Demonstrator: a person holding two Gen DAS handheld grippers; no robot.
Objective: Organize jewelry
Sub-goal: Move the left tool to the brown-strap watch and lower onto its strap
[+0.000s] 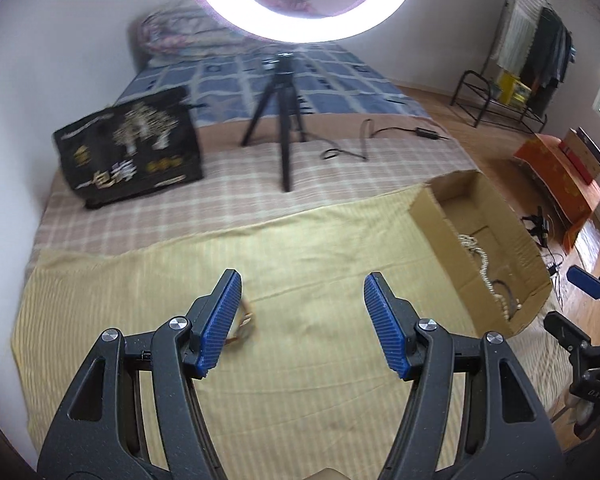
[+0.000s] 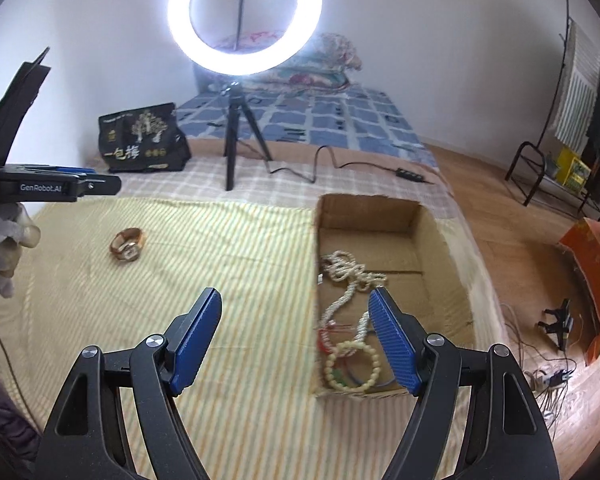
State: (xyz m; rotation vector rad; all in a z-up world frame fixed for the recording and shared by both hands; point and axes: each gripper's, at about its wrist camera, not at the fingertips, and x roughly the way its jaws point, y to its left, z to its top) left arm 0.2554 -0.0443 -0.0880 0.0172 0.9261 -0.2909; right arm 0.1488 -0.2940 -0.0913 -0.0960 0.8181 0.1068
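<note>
Gaping wide, both tools (image 1: 302, 300) (image 2: 296, 316) flank bare yellow cloth (image 2: 240, 248).

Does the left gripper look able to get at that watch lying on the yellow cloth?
Probably yes. The left gripper is open and empty, and the watch lies alone on the yellow striped cloth, just by its left finger. Nothing covers it; the cardboard box stands well aside.

- Left gripper (image 1: 302, 300), blue ribbed pads on black arms, jaws wide apart, nothing between them, above yellow striped cloth (image 1: 140, 280).
- Small brownish bracelet (image 1: 242, 322) on the cloth, partly hidden behind left pad, blurred.
- Open brown cardboard box (image 1: 440, 216) at right, white bead necklace (image 1: 486, 268) inside.
- Right gripper (image 1: 580, 300) at right edge, state unclear.
</note>
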